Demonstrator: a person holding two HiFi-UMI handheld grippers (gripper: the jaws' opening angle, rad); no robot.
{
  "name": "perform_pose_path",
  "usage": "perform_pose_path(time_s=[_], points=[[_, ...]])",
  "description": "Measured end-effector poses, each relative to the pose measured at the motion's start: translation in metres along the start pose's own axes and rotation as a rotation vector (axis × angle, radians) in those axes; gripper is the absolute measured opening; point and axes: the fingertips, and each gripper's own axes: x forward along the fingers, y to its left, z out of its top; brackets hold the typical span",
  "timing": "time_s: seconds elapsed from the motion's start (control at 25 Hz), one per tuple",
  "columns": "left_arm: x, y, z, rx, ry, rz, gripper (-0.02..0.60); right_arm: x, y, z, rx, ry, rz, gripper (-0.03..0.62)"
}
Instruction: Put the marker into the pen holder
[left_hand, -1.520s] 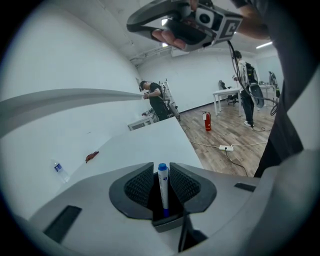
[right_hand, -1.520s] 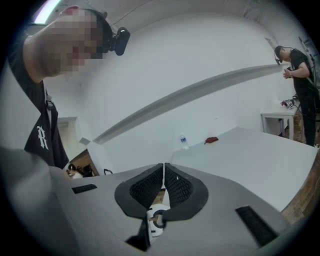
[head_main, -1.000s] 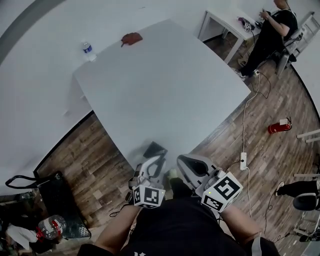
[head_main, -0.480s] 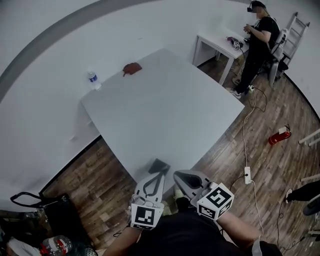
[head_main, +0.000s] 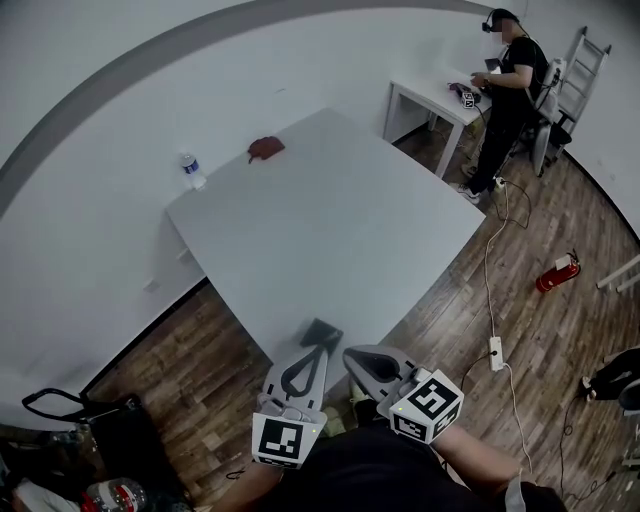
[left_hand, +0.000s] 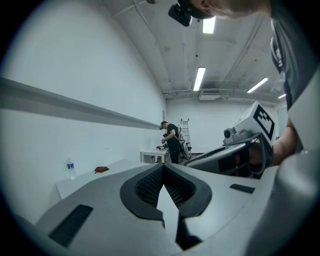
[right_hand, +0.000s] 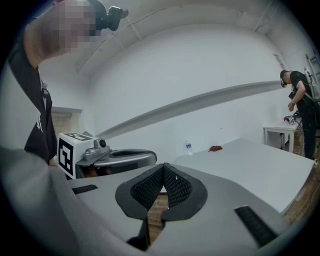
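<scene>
No marker and no pen holder show in any view. My left gripper (head_main: 318, 338) and right gripper (head_main: 352, 356) are held close to my body, side by side, just short of the near corner of a large white table (head_main: 330, 230). Both are shut with nothing between the jaws. In the left gripper view the left gripper (left_hand: 163, 170) has its ribbed pads meeting at the tip. The right gripper (right_hand: 163, 170) looks the same in its own view. Both point over the table.
A water bottle (head_main: 192, 170) and a red-brown thing (head_main: 265, 148) sit at the table's far edge. A person (head_main: 505, 80) stands at a small white table (head_main: 440, 95) at back right. On the wood floor lie a fire extinguisher (head_main: 558, 272), a power strip (head_main: 495, 352) and a black bag (head_main: 90, 420).
The head view has lifted, so the table sits farther off and more of the room shows. Both grippers stay shut and close together, now lower in the frame.
</scene>
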Motion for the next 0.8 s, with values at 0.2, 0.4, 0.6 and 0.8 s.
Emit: perform_pose_path(time_s=[0.2, 0.4, 0.6, 0.8], points=[[-0.0043, 0.0027, 0.0031, -0.016, 0.008, 0.009, 0.006, -0.0013, 0.0023, 0.0014, -0.002, 0.001, -0.007, 0.015], [-0.0006, 0.0056, 0.0020, -0.012, 0.004, 0.007, 0.006, 0.0024, -0.0009, -0.0005, 0.002, 0.016, -0.016, 0.015], [0.0020, 0.0037, 0.0030, -0.008, 0.008, 0.007, 0.006, 0.0014, -0.0027, 0.0003, 0.002, 0.021, -0.015, 0.015], [0.0041, 0.0027, 0.0004, 0.004, 0.018, 0.002, 0.006, 0.0024, -0.0058, -0.0024, 0.000, 0.025, -0.014, 0.015]])
